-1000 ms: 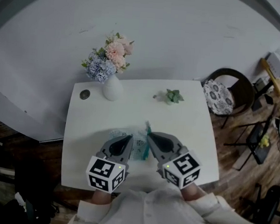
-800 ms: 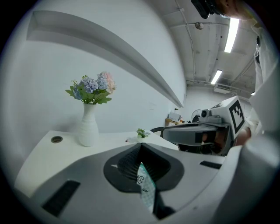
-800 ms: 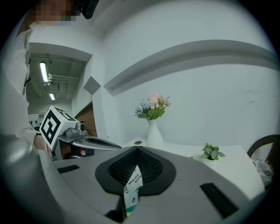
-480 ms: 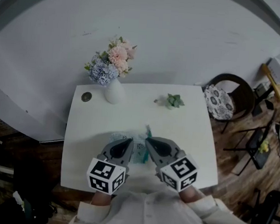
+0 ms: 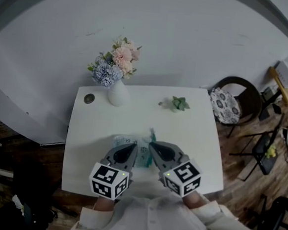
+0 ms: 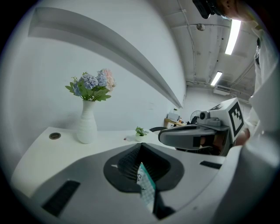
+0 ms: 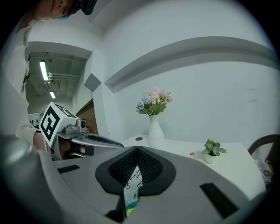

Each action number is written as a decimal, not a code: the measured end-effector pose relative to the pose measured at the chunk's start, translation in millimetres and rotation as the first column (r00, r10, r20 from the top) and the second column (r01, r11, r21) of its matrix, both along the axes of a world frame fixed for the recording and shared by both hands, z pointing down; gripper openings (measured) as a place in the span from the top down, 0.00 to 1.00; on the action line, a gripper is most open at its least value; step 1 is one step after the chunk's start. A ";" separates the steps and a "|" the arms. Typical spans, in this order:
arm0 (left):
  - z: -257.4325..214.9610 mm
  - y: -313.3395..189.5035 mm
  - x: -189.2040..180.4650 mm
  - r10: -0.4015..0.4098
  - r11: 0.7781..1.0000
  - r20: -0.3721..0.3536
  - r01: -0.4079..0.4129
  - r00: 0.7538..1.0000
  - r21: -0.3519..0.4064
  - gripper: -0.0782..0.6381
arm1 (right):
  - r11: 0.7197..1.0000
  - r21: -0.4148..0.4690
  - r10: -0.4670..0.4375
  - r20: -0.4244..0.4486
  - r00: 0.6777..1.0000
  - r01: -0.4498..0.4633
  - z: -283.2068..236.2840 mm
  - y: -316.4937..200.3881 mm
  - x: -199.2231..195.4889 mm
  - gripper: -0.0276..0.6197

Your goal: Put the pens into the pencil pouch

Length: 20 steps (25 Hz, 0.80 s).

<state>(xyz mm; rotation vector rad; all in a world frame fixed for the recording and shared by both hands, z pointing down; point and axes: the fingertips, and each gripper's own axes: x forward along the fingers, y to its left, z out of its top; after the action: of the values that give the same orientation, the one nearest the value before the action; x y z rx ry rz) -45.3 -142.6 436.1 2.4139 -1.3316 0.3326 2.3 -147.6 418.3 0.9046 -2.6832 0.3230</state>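
Note:
Between my two grippers in the head view hangs the pencil pouch, pale clear plastic with teal trim, held near the table's front. My left gripper is shut on the pouch's left edge; a strip of printed pouch shows pinched between its jaws. My right gripper is shut on the pouch's right edge, whose material sticks out between the jaws. A teal pen tip pokes up behind the pouch. The rest of the pens is hidden.
The white table carries a white vase of pink and blue flowers at back left, a small round dark disc by the left corner and a tiny potted plant at back right. A chair stands to the right.
Both grippers have stayed on the pouch and drifted slightly toward me; the view has shifted a little. The grip looks the same.

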 end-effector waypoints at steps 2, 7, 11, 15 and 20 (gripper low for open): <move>0.7 1.4 1.2 0.006 1.000 0.000 -0.006 1.000 0.000 0.88 | 1.000 -0.002 0.002 0.008 1.000 -0.002 0.3 0.6 -1.6 0.95; 1.8 3.8 2.2 0.011 1.000 -0.006 -0.011 1.000 -0.002 0.88 | 1.000 -0.014 0.014 0.031 0.999 -0.013 1.5 0.4 -1.9 0.95; 1.8 3.1 0.2 0.005 1.000 -0.006 -0.005 1.000 -0.004 0.88 | 1.000 -0.012 0.018 0.024 1.000 -0.018 3.2 -1.3 0.0 0.95; 1.7 3.8 -0.8 0.002 1.000 -0.007 -0.002 1.000 -0.008 0.88 | 0.999 -0.025 0.028 0.042 0.999 -0.027 1.9 -0.8 -0.1 0.95; 2.0 3.0 -7.4 -0.006 1.000 0.003 0.006 1.000 -0.006 0.88 | 1.000 -0.011 0.029 0.035 0.999 -0.029 0.0 -1.4 0.7 0.95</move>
<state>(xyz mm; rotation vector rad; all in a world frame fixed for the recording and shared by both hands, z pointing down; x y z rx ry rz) -52.7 -139.5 438.1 2.4050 -1.3378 0.3385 3.0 -149.0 418.3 0.9439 -2.6996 0.3627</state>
